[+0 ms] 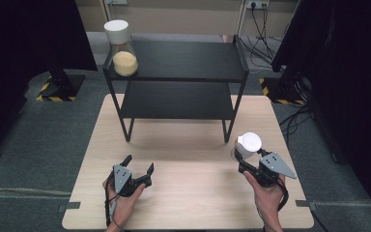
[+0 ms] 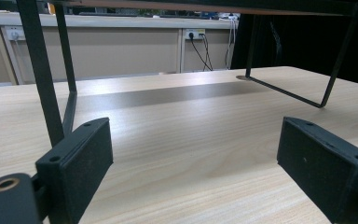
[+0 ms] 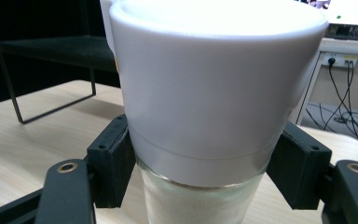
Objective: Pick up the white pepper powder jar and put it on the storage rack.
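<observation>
- Right gripper point(image 1: 245, 155) clamps its jaws round a white-lidded glass jar point(image 1: 248, 145) near the pale wooden table's point(image 1: 193, 203) right edge.
- Left gripper point(image 1: 138, 164) rests wide open, jaws empty.
- Another white-lidded jar point(image 1: 121, 48) (yellow contents) stands on the black metal shelf rack's point(image 1: 183, 60) top left corner.

Left gripper point(image 1: 137, 166) lower left, jaws apart over bare table point(image 1: 193, 203). Right gripper point(image 1: 245, 162) lower right, clamped on white-lidded jar point(image 1: 248, 144). Second jar point(image 1: 121, 48) upper left on black shelf point(image 1: 183, 60).

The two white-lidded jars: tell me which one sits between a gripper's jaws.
The jar with white contents near the table's right edge, between the right gripper jaws. The other jar, holding yellow grains, stands alone on the black shelf's top left corner.
</observation>
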Motion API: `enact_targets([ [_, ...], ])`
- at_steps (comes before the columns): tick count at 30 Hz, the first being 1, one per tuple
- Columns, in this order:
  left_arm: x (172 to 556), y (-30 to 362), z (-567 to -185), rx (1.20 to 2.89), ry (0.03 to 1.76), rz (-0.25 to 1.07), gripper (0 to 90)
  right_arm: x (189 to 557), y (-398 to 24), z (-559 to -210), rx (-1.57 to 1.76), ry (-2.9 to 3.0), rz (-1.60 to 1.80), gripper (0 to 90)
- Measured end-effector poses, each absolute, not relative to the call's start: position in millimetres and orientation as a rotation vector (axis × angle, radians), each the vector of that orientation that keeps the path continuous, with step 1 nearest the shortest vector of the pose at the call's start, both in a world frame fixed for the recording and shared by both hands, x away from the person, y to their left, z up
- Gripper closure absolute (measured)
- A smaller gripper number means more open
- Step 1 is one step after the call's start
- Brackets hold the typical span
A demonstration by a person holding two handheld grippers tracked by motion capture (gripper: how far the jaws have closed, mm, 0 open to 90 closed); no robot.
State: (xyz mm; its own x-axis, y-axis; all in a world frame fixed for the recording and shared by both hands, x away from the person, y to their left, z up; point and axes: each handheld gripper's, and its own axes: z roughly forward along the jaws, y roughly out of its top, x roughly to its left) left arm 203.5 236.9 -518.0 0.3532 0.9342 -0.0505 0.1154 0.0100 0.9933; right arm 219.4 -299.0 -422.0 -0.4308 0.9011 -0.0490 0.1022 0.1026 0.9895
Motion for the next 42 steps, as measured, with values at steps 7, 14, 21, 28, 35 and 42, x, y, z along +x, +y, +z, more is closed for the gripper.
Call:
enact_targets([
  [7,204,237,-518,1.417,1.029,0.859,9.9,220,-296,-410,0.970,1.637,1.415,31.0],
  [14,204,237,-518,1.416,1.029,0.857,9.9,220,-292,-398,0.944,1.603,1.433,30.9],
  [21,204,237,-518,1.416,1.029,0.856,9.9,221,-290,-392,0.929,1.575,1.453,31.0],
  [28,204,237,-518,1.415,1.029,0.857,9.9,222,-288,-384,0.917,1.555,1.465,30.9],
  [35,204,238,-518,1.415,1.030,0.855,10.0,225,-284,-374,0.896,1.535,1.479,30.9],
  [42,203,238,-518,1.413,1.029,0.856,9.9,228,-280,-365,0.886,1.514,1.493,30.9],
])
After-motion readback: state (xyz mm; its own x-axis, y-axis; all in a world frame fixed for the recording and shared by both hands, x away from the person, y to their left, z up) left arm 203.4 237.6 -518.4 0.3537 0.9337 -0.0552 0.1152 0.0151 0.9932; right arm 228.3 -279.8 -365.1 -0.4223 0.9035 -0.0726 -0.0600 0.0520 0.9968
